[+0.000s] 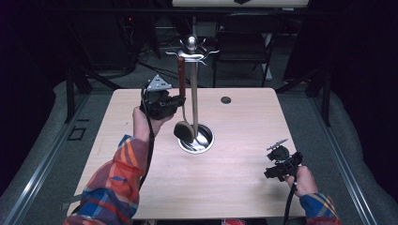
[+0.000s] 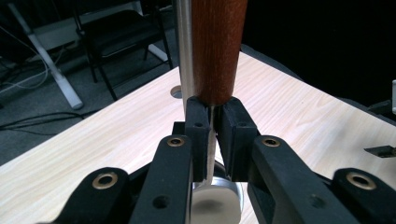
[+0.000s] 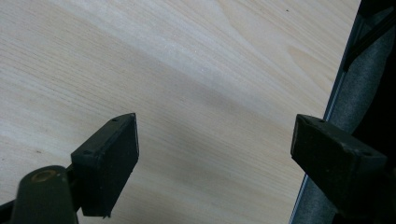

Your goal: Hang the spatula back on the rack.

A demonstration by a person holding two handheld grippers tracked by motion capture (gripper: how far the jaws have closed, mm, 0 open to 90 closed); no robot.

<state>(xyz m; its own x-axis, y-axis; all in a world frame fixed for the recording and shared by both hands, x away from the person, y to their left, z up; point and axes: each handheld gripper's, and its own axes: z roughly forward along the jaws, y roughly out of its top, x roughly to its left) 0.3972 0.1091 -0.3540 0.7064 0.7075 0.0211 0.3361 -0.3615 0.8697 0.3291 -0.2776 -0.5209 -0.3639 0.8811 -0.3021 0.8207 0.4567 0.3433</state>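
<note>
Clearly the step in hand is the hanging of a ladle (image 1: 182, 101) on the utensil stand (image 1: 194, 84): the left tool (image 1: 177, 100) is clamped on the thin metal shank just below the ladle's wooden handle (image 2: 215, 46), and the ladle stands upright right beside the stand's pole, its handle top up at the hooks of the stand's crown, its dark bowl (image 1: 184, 131) low over the stand's round base. Whether the handle is already caught on a hook I cannot tell. If it is, the next move calls for easing the pads apart and drawing the hand back from the stand without nudging the pole.

Handle: reddish-brown, smooth, round wood. Stand: polished steel, slim pole, dished base. The right tool (image 1: 278, 159) rests wide open and empty on the pale wood-grain desk (image 1: 244, 122), well apart from the stand
</note>
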